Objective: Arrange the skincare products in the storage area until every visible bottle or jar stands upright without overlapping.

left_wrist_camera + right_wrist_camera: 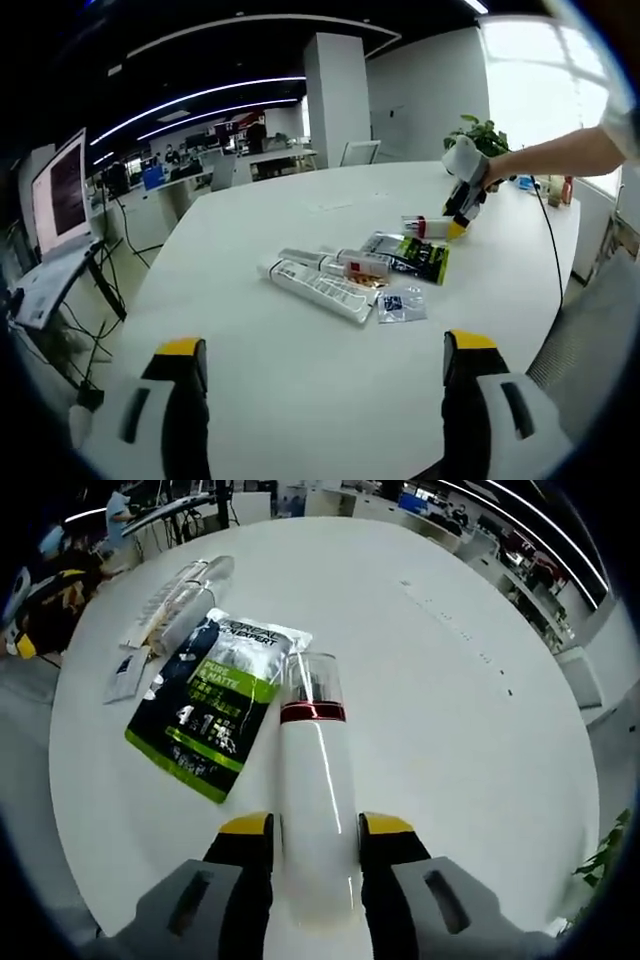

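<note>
1. White bottle [318, 810]: lies on its side on the round white table [460, 710], far from the main cluster, with its clear cap and red band pointing away. It sits between the jaws of the right gripper [316, 830], which press on both flanks of its body, so that gripper is closed on it. In the left gripper view the same bottle [428, 227] lies at the far right, under the right gripper [462, 205].
2. Handling, as a judgement: hard, smooth plastic, probably light and slippery; its round sides could roll or twist in the jaws. A hold on the mid-body, below the band, looks soundest for tipping it upright.
3. Green and black sachet [215, 705]: flat, just left of the bottle, touching or slightly under its cap end. Soft and limp; it cannot stand.
4. Long white tube [315, 288]: lies flat near the table's middle, with a smaller tube [335, 262] alongside. It is likely squashy.
5. Small clear packet [401, 303]: flat, just right of the long tube.
6. Left gripper [325, 365]: jaws wide apart, holding nothing, over bare table on the near side.
7. Surroundings: potted plant [478, 132] beyond the far edge; office desks behind.
</note>
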